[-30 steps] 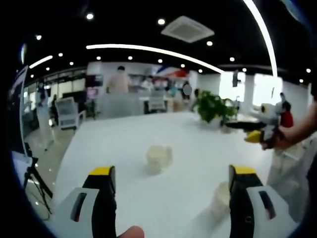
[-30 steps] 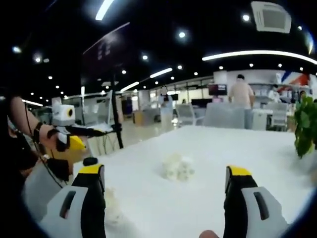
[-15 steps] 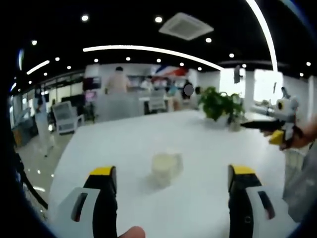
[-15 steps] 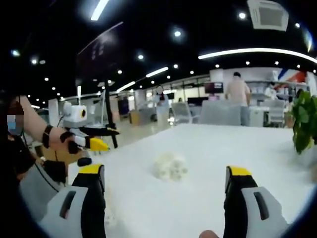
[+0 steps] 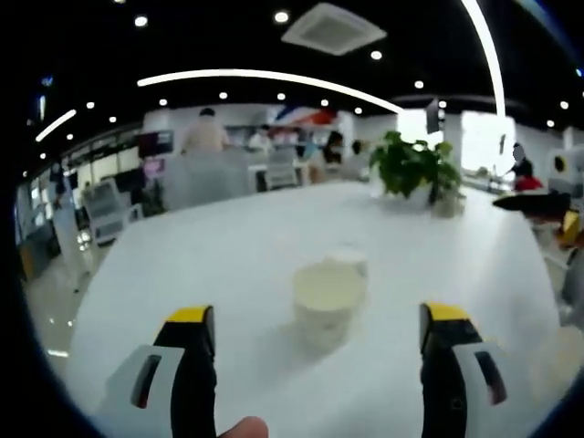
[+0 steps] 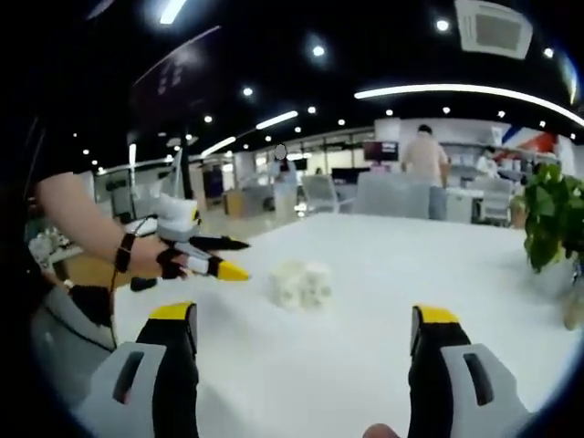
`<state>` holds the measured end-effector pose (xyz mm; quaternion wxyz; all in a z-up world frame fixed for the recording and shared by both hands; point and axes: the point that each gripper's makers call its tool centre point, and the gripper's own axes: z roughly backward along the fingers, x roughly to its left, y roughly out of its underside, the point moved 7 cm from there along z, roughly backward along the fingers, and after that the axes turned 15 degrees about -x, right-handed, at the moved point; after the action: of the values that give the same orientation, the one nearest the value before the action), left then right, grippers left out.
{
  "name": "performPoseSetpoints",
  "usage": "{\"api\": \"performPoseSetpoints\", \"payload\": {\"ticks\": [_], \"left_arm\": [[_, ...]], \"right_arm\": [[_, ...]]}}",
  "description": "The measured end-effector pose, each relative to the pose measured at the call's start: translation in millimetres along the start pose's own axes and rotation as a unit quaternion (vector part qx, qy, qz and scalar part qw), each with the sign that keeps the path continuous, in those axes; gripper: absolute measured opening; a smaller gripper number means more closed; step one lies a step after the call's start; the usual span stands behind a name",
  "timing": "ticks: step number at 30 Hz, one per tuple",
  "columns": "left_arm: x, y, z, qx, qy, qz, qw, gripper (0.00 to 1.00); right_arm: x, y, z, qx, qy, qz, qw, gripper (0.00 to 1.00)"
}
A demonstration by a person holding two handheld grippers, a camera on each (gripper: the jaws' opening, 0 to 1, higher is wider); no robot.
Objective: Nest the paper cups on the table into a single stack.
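Both jaws wide apart on the left hand-held gripper [image 5: 310,365], holding nothing, aimed at the paper cups [image 5: 329,292] clustered mid-bench [image 5: 210,265]. Right hand-held gripper [image 6: 306,365] likewise wide and empty, cups ahead, just beside the other gripper's yellow tips. Potted plant [image 5: 411,169] near the far edge.

each gripper has 2 black jaws with yellow tips and pale grey housings bearing a dark slot. the left gripper [image 5: 310,319] appears also in the right gripper view [image 6: 219,260], white-bodied with black jaws, one yellow-tipped, held by a hand [image 6: 155,260] wearing a dark wrist strap [image 6: 121,252].
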<state>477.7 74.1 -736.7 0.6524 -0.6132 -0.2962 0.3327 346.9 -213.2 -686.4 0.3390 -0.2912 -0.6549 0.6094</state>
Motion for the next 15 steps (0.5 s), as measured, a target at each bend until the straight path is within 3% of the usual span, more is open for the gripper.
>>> {"api": "performPoseSetpoints", "payload": {"ticks": [8,15], "left_arm": [[-6.4,8.0,-28,-0.006,0.016,0.012,0.9998,0.88],[-11.9,17.4,-40,-0.007,0.030,0.021,0.9993,0.83]], "right_arm": [[-5,0.8,7,0.008,0.013,-0.010,0.9998,0.95],[-8,-4.1,12,0.011,0.016,-0.006,0.9998,0.93]]}}
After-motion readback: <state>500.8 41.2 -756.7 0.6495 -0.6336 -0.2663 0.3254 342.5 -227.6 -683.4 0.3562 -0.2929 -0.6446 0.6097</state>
